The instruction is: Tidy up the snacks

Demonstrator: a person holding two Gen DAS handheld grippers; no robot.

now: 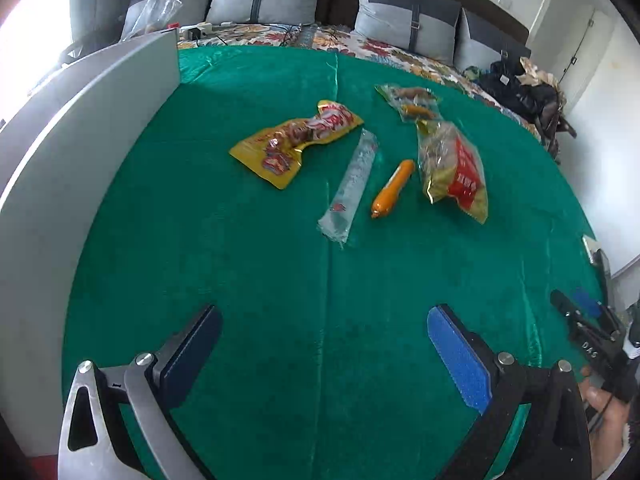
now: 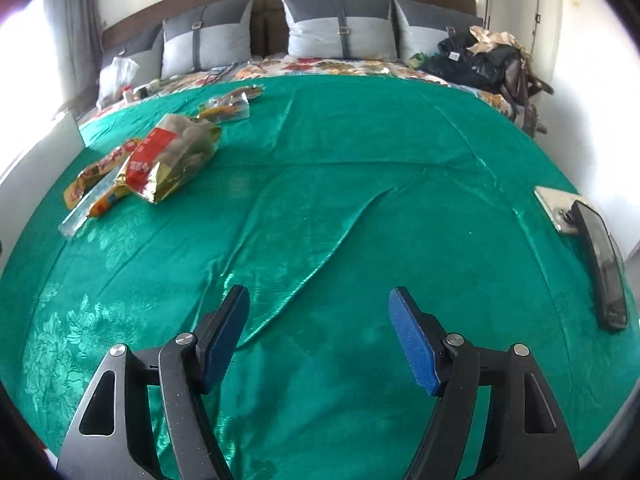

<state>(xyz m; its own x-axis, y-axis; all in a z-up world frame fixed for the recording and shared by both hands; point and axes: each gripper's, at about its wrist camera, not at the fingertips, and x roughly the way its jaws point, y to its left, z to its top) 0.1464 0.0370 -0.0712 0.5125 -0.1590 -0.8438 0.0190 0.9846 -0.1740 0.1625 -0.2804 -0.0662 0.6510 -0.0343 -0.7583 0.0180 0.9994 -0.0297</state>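
Observation:
Several snacks lie on the green cloth (image 1: 240, 280): a yellow-red packet (image 1: 294, 138), a clear long sachet (image 1: 352, 186), an orange sausage (image 1: 392, 188), a red-and-gold bag (image 1: 454, 170) and a small clear packet (image 1: 410, 102). My left gripper (image 1: 324, 340) is open and empty, well short of them. My right gripper (image 2: 320, 320) is open and empty over bare cloth; the bag (image 2: 168, 156), the yellow-red packet (image 2: 100, 172), the sachet (image 2: 86, 206) and the small packet (image 2: 230, 106) lie far to its left. The right gripper also shows at the left wrist view's right edge (image 1: 588, 320).
A white box wall (image 1: 80, 140) stands at the left of the cloth. Pillows (image 2: 340, 26) and a headboard are at the back. Dark bags and clothes (image 2: 484, 60) sit back right. A phone (image 2: 600, 264) and a flat device (image 2: 556, 208) lie at right.

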